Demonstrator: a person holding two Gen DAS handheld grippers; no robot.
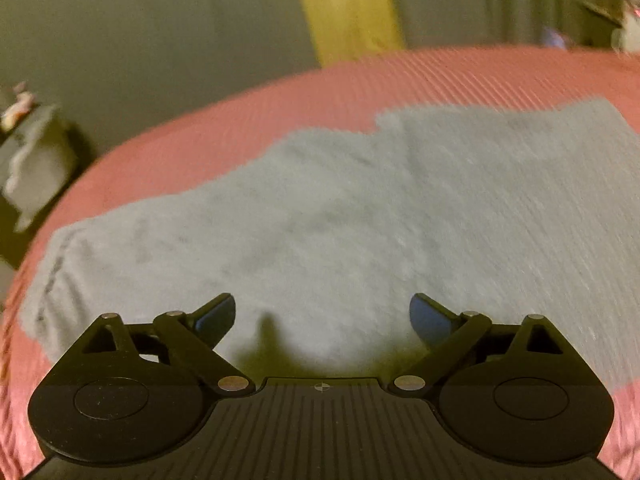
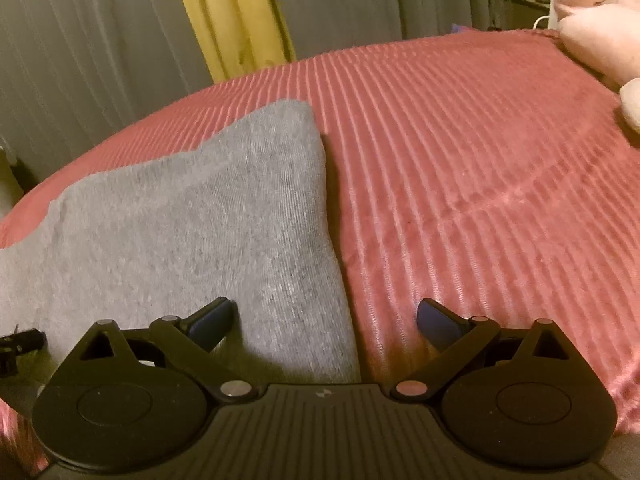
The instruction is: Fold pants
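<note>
The grey pants [image 1: 340, 216] lie flat on the red ribbed bedspread [image 1: 360, 84], folded into a stepped shape. My left gripper [image 1: 322, 316] is open and empty, hovering just above the near part of the pants. In the right wrist view the pants [image 2: 192, 216] fill the left half, with their right edge running down the middle. My right gripper [image 2: 324, 318] is open and empty, its jaws straddling that right edge over the bedspread [image 2: 480, 160].
A yellow curtain strip [image 2: 232, 16] hangs among grey curtains behind the bed. Pink plush items [image 2: 600, 40] sit at the bed's far right. A grey cloth pile [image 1: 32, 160] lies off the bed at left. Part of the other gripper [image 2: 20, 348] shows at the left edge.
</note>
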